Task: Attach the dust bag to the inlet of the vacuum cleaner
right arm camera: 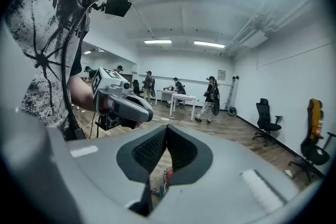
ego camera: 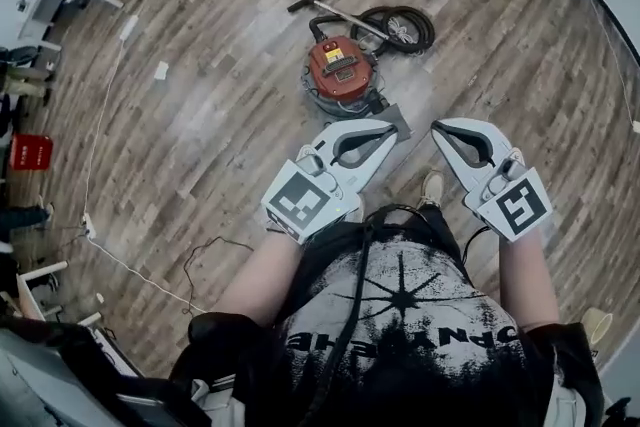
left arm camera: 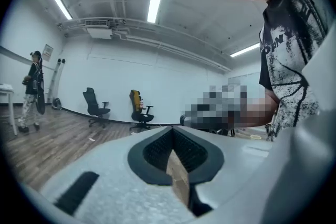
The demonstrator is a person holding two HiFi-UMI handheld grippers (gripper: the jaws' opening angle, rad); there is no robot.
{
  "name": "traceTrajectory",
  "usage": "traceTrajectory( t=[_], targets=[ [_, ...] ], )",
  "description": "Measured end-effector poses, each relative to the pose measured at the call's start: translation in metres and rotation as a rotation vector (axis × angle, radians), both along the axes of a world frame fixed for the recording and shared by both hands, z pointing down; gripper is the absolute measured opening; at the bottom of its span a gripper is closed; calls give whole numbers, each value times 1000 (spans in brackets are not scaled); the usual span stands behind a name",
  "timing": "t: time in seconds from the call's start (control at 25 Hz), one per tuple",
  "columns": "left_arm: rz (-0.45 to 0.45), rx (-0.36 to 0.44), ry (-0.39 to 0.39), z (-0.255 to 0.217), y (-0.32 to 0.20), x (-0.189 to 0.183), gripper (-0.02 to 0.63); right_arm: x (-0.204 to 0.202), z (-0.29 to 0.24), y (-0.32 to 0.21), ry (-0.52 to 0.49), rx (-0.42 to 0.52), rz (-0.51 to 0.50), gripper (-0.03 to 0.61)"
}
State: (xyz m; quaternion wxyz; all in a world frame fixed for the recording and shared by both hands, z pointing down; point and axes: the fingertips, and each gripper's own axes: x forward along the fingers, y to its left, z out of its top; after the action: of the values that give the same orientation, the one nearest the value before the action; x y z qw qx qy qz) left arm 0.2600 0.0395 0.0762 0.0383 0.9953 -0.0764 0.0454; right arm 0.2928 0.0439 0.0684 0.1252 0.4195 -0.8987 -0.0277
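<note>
The person stands over a wooden floor (ego camera: 220, 115) with both elbows bent. The bare left forearm (ego camera: 262, 280) and right forearm (ego camera: 525, 280) reach forward from the waist. Each hand is tucked under its gripper's marker cube.

The left gripper (ego camera: 380, 128) and right gripper (ego camera: 442, 129) are held close to level and angled inward. Their tips are near each other but apart. In the left gripper view the jaws are closed tip to tip with nothing between them, and only floor shows through the gap below. The right gripper's jaws are likewise pressed together and empty. Its own view shows the left gripper off to one side, gripped in the person's hand.

The vacuum cleaner (ego camera: 342, 75) has a red top on a grey drum. It sits on the floor ahead of the person, and in the head view it is just beyond the left gripper's tip (a sliver of its red shows through the slot under the right jaws too). Its black hose (ego camera: 403, 27) lies coiled behind it.

A flat grey piece (ego camera: 400, 121) lies on the floor against the drum's base. I cannot tell whether it is the dust bag. Neither gripper touches the vacuum.
</note>
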Motion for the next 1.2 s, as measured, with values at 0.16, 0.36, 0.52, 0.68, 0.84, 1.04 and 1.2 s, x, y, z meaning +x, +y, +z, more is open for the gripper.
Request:
traceTrajectory(
  t=[0.16,0.36,0.52,0.68,0.84,1.04,1.2],
  targets=[
    [-156,-52,-23,5,-10,21,0,13,8,-10,-12,-9,-156,8],
    [-323,-87,-20,9,-19,53,0,34,15,-15,-18,-22,-342,8],
    [-413,-94,-41,20,-26,67,0,51,28,-20,-28,-52,-419,8],
    [-474,-104,-64,29,-23,67,0,52,40,-19,8,-64,-506,8],
    [-462,-103,-74,38,-19,60,0,41,55,-17,31,-83,-514,8],
    [-398,-123,-96,48,-24,46,0,28,66,-27,-18,-124,-417,8],
    [-367,-140,-115,62,-28,31,0,19,78,-32,-34,-145,-359,8]
  ],
)
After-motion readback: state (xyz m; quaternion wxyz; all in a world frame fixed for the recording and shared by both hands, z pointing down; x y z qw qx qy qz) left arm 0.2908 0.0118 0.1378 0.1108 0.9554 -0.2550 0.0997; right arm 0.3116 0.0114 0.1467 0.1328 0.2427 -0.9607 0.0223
